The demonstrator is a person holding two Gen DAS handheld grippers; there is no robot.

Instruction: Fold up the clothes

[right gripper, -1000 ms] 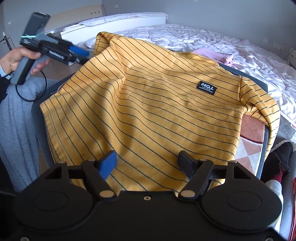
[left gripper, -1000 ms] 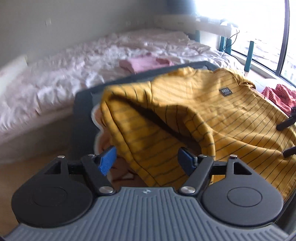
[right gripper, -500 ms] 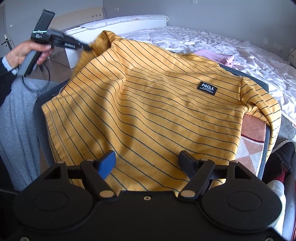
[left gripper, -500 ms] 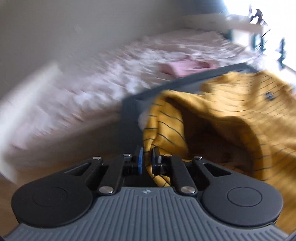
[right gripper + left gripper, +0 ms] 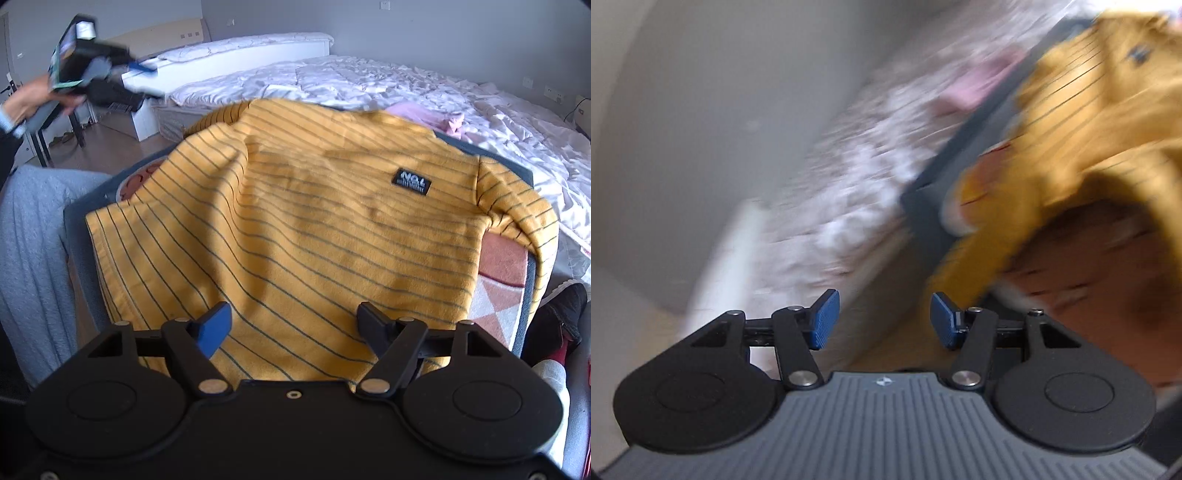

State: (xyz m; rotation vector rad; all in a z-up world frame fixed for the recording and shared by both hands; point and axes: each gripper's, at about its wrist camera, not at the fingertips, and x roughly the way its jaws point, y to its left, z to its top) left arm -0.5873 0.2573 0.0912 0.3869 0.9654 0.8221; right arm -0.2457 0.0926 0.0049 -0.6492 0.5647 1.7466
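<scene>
A yellow shirt (image 5: 314, 221) with thin dark stripes and a small black label lies spread front-up over a dark board (image 5: 509, 166). My right gripper (image 5: 293, 326) hovers open just above the shirt's near hem with nothing between its fingers. In the blurred left wrist view the shirt (image 5: 1089, 122) hangs at the upper right, and my left gripper (image 5: 884, 319) stands open and empty, away from the cloth. The right wrist view also shows that left gripper (image 5: 144, 66) raised at the far left, held by a hand.
A bed (image 5: 369, 85) with rumpled white bedding runs behind the board, with a pink garment (image 5: 424, 114) on it. A patterned pink cloth (image 5: 498, 273) shows under the shirt at right. Grey-clad legs (image 5: 33, 229) are at left, a dark shoe (image 5: 561, 310) at right.
My left gripper shut on the shirt's far corner, lifted it, then opened and swung away up and left. The shirt's left side has dropped back onto the board. The right gripper held still.
</scene>
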